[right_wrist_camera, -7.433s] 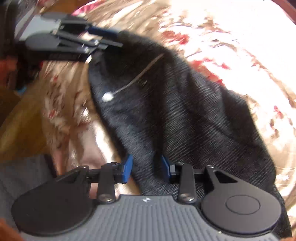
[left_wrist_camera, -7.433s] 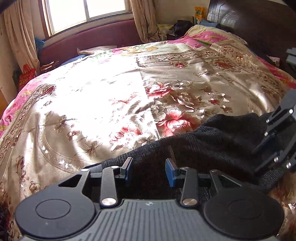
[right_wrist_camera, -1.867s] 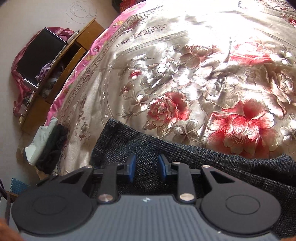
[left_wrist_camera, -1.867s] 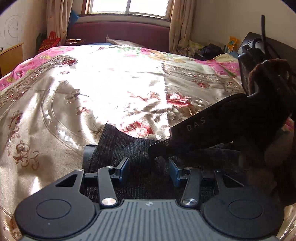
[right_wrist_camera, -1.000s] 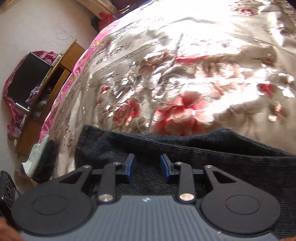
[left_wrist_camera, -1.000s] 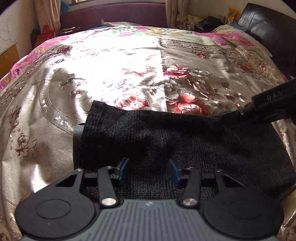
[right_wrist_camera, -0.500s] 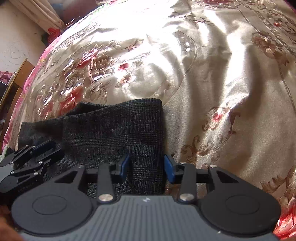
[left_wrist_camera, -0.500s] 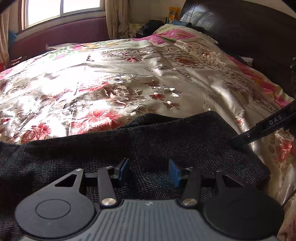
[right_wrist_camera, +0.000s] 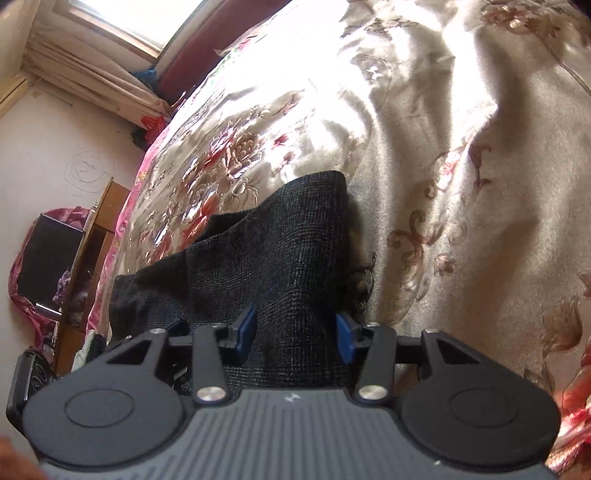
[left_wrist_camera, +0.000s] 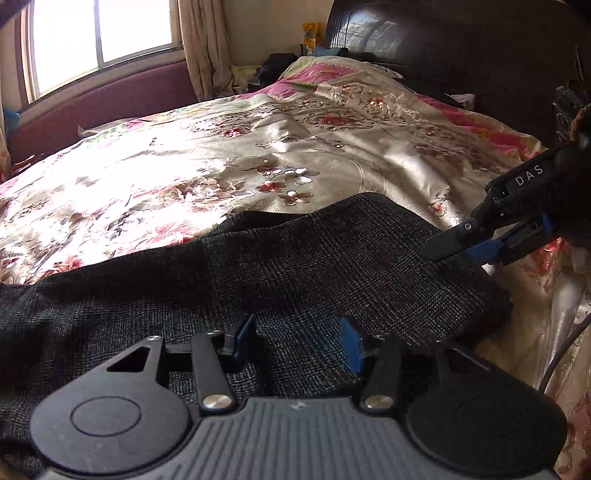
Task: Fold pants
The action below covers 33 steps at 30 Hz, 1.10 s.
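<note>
Dark grey checked pants [left_wrist_camera: 295, 266] lie flat along the near side of the bed, folded lengthwise; they also show in the right wrist view [right_wrist_camera: 280, 251]. My left gripper [left_wrist_camera: 297, 339] is open and hovers just over the cloth near its right end. My right gripper [right_wrist_camera: 295, 334] is open over the pants' end edge; in the left wrist view it [left_wrist_camera: 458, 249] comes in from the right with its fingertips at the pants' far right corner. Neither gripper holds cloth.
The pants rest on a shiny floral bedspread [left_wrist_camera: 221, 166]. A dark headboard [left_wrist_camera: 461, 48] stands at the right, a window [left_wrist_camera: 103, 33] and maroon bench at the back. A wooden cabinet [right_wrist_camera: 92, 236] with a dark box stands beside the bed's left edge.
Both grippers have shifted along the pants toward their right end. My right gripper has tilted and come closer to the pants' end edge. The pants lie as before.
</note>
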{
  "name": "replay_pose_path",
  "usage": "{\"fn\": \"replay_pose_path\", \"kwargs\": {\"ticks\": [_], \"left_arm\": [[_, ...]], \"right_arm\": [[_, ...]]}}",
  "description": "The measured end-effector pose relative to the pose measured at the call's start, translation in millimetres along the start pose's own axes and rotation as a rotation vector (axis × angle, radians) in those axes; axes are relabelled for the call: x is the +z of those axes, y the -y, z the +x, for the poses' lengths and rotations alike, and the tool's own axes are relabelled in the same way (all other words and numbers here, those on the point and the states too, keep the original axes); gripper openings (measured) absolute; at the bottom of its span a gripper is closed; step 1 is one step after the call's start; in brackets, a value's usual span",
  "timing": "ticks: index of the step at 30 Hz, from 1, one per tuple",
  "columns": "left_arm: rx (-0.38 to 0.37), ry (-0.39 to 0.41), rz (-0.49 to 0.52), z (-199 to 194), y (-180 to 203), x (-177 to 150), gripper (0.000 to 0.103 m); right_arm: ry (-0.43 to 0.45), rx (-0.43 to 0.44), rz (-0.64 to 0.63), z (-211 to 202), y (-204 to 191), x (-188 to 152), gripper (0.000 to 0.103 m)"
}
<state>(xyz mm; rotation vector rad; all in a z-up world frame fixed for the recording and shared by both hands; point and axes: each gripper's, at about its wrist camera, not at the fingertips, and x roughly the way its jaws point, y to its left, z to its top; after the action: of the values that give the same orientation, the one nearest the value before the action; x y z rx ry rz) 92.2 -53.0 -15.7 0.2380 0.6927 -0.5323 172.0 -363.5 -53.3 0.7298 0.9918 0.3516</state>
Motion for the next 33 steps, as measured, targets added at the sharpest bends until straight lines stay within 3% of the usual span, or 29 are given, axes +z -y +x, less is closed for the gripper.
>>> {"fn": "replay_pose_path", "kwargs": {"ticks": [4, 8, 10, 11, 12, 14, 19, 22, 23, 25, 26, 27, 31, 33], "left_arm": [[0.012, -0.004, 0.028, -1, 9, -3, 0.064], [0.014, -0.015, 0.022, 0, 12, -1, 0.064], [0.009, -0.021, 0.019, 0, 13, 0, 0.064], [0.012, -0.024, 0.027, 0, 13, 0, 0.064], [0.010, -0.025, 0.033, -1, 13, 1, 0.064], [-0.006, -0.026, 0.043, -2, 14, 0, 0.064], [-0.003, -0.034, 0.053, 2, 17, 4, 0.064], [-0.007, -0.034, 0.054, 4, 20, 5, 0.064], [-0.005, -0.035, 0.058, 5, 21, 5, 0.064], [0.000, -0.040, 0.068, 4, 21, 4, 0.064], [-0.002, -0.037, 0.075, 3, 22, 5, 0.064], [-0.005, -0.034, 0.081, 1, 22, 5, 0.064], [-0.025, -0.055, 0.075, 9, 22, 5, 0.064], [-0.023, -0.061, 0.086, 13, 25, 6, 0.064]], "right_arm": [[0.015, -0.001, -0.029, 8, -2, -3, 0.048], [0.020, 0.043, -0.016, 24, -4, 0, 0.064], [0.033, 0.052, 0.010, 17, -3, -1, 0.060], [0.040, 0.086, 0.021, 10, -3, -3, 0.045], [0.049, 0.133, 0.041, 1, -1, -6, 0.038], [0.068, 0.196, 0.068, -11, 3, -9, 0.038], [0.036, 0.102, 0.079, 13, 15, -1, 0.038], [0.026, 0.150, 0.110, 26, 16, 5, 0.044], [0.028, 0.165, 0.111, 29, 15, 6, 0.051], [0.028, 0.150, 0.117, 26, 9, 4, 0.046], [0.032, 0.162, 0.116, 20, 6, 0, 0.026], [0.046, 0.187, 0.106, 11, 3, -4, 0.016], [0.069, 0.197, 0.070, 14, -10, -7, 0.016], [0.028, 0.195, 0.108, 39, -10, -3, 0.025]]}}
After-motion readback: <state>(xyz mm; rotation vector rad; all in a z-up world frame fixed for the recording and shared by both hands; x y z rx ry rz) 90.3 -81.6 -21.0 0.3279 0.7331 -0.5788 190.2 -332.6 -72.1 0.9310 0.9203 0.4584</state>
